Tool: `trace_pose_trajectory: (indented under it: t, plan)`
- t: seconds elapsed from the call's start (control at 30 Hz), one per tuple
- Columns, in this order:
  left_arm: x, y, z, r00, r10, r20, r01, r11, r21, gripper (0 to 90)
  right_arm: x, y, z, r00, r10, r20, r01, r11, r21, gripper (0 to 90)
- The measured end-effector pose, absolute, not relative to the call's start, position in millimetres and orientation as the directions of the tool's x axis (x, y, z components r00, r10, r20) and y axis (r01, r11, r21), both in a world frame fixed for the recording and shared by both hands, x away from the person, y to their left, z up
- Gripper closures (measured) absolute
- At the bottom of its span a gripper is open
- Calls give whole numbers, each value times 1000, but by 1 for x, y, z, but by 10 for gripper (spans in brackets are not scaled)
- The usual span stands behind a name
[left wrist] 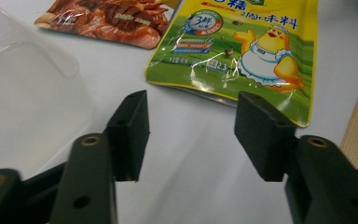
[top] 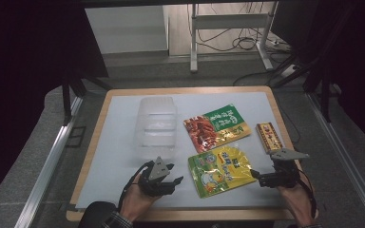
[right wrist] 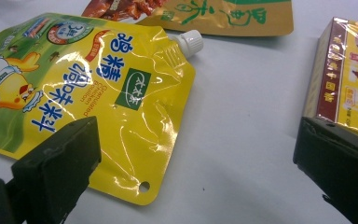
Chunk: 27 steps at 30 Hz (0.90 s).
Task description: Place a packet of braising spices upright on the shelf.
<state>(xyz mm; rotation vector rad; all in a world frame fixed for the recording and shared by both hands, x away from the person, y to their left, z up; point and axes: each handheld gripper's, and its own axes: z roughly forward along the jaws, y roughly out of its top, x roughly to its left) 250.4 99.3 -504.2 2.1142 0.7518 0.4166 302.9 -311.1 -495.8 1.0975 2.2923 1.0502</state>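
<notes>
Dark surroundings frame a wooden-edged table [top: 94,142] covered by a white sheet, with a grey floor, metal stand legs and loose cables beyond its far edge.

On the sheet, a clear plastic container [top: 156,124] sits left of centre. To its right lies a flat packet [top: 216,125] printed red and green. Nearer the person lies a yellow pouch [top: 221,170] with a cartoon chicken and a white screw cap at one corner. A small yellow and red box [top: 268,136] lies close to the table's right edge.

Two hands come in from the bottom of the high view, each holding a black gripper. The left gripper [top: 167,182] rests low over the sheet, just left of the yellow pouch and just in front of the container. In the left gripper view its jaws stand wide apart with nothing between them, pointing at the pouch's bottom edge.

The right gripper [top: 258,177] sits at the pouch's right side, touching or nearly touching its edge, below the box. In the right gripper view its jaws are spread wide, one over the pouch's corner and the other in front of the box, gripping nothing.
</notes>
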Motion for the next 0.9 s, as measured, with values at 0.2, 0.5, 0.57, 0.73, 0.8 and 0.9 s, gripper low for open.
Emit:
trace_pose_trajectory:
  t: [0.2, 0.5, 0.57, 0.73, 0.8, 0.9]
  plan:
    - [254, 90, -508, 785, 619, 3, 369, -472, 801, 594, 303, -310, -497, -618, 785, -22, 501, 415, 760, 8]
    - [261, 75, -514, 780, 625, -13, 388, -469, 794, 853, 304, -309, -498, -622, 783, -25, 498, 420, 759, 9]
    - [264, 71, -515, 786, 617, -28, 393, -464, 794, 897, 304, -309, -499, -623, 782, -20, 503, 420, 756, 9]
    - [271, 61, -520, 807, 590, -24, 385, -494, 780, 900, 305, -308, -500, -624, 781, -27, 500, 426, 754, 11]
    - [275, 56, -522, 816, 578, -29, 378, -496, 782, 900, 305, -308, -500, -621, 783, -25, 503, 423, 754, 11]
    - [280, 52, -523, 821, 570, -26, 371, -498, 784, 899, 306, -308, -501, -620, 785, -23, 503, 419, 755, 11]
